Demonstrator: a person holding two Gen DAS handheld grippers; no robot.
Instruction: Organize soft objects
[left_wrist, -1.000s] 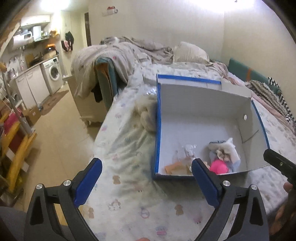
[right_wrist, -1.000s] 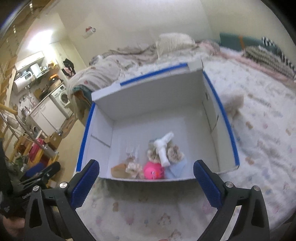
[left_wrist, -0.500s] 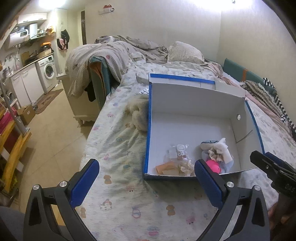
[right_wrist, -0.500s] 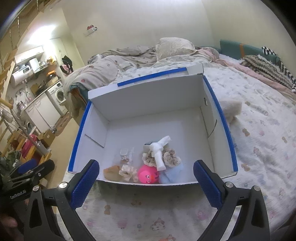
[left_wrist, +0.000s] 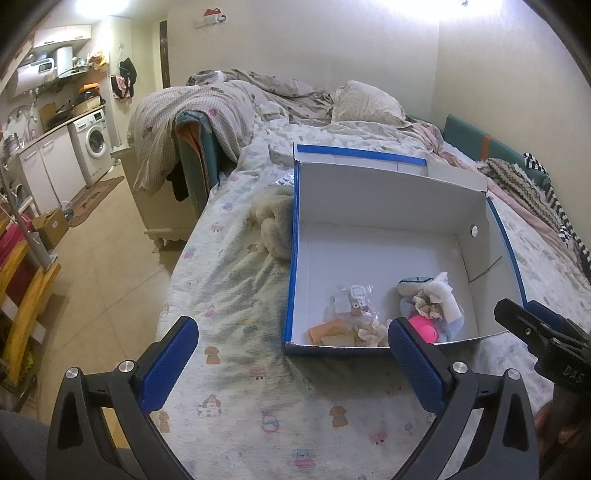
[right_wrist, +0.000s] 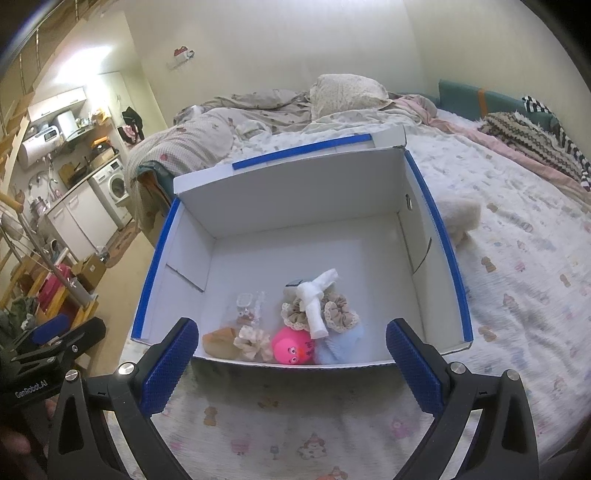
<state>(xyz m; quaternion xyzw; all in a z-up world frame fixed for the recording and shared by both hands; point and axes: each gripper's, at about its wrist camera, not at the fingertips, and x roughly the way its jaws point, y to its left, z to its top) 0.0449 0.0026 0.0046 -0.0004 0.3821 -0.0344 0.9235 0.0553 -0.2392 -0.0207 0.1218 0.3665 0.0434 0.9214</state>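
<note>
A white box with blue edges (left_wrist: 380, 199) (right_wrist: 295, 195) lies open on the bed. Near its front wall sit a pink round toy (right_wrist: 292, 345) (left_wrist: 424, 329), a white toy on frilly scrunchies (right_wrist: 317, 301), a pale blue soft thing (right_wrist: 340, 345), a cream scrunchie (right_wrist: 253, 341) and a clear packet (right_wrist: 249, 306). A cream fluffy object (left_wrist: 275, 227) lies outside the box by its left wall. Another fluffy piece (right_wrist: 460, 218) lies right of the box. My left gripper (left_wrist: 291, 363) and right gripper (right_wrist: 290, 363) are both open and empty, held in front of the box.
The bed edge runs along the left, with tiled floor (left_wrist: 99, 251) below. Piled bedding and a pillow (left_wrist: 365, 101) lie behind the box. A washing machine (left_wrist: 94, 142) and cabinets stand at far left. Blankets (right_wrist: 528, 142) lie at the right.
Both grippers have drawn back and up from the box, so it shows smaller and farther off. Both stay open; the box contents have not moved.
</note>
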